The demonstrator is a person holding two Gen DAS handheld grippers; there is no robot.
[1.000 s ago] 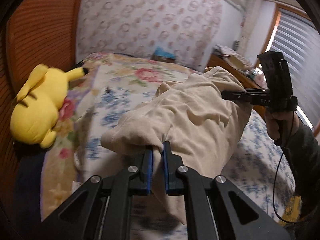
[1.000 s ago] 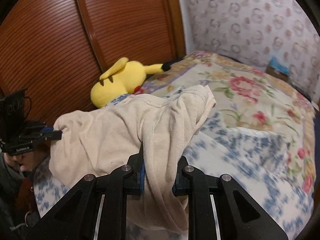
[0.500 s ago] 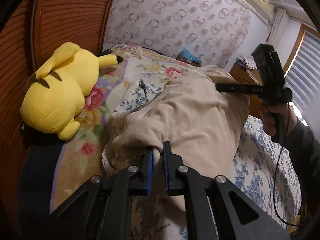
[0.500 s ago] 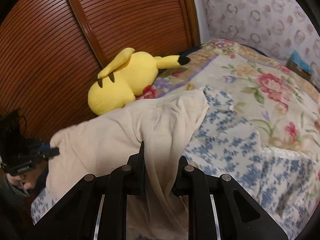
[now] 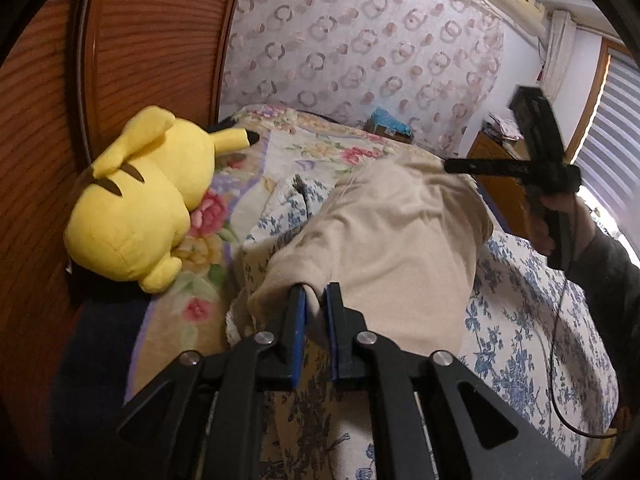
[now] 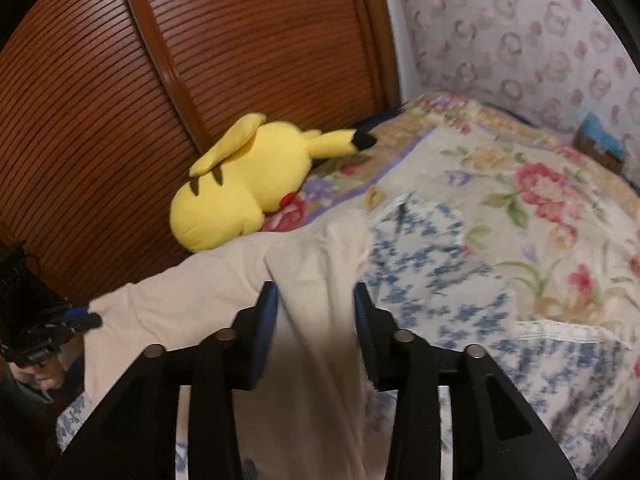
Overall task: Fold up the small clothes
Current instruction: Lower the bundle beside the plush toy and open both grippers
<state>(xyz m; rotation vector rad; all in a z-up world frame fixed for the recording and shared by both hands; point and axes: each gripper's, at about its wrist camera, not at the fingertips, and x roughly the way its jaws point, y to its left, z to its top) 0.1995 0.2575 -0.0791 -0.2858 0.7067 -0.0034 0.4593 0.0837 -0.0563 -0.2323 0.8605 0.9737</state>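
Note:
A beige garment (image 5: 400, 240) lies stretched across the bed between my two grippers. In the left wrist view my left gripper (image 5: 316, 308) still pinches a fold at the garment's near edge, and its jaws are opening. My right gripper (image 5: 450, 166) shows at the far right end of the cloth, held by a hand (image 5: 556, 220). In the right wrist view the garment (image 6: 180, 304) drapes loosely through my right gripper (image 6: 316, 304), whose jaws stand wide and are opening. My left gripper (image 6: 80, 318) sits at the cloth's far left end.
A yellow plush toy (image 5: 140, 200) (image 6: 248, 188) rests against the slatted wooden door (image 6: 200, 60). A flowered blanket (image 6: 520, 200) and a blue floral sheet (image 5: 520, 340) cover the bed. A teal box (image 5: 390, 122) and a wooden cabinet (image 5: 492, 152) stand by the patterned wall.
Both grippers carried the garment toward the plush toy and lowered it onto the bed. The right jaws have spread apart, and the cloth now hangs slack between them.

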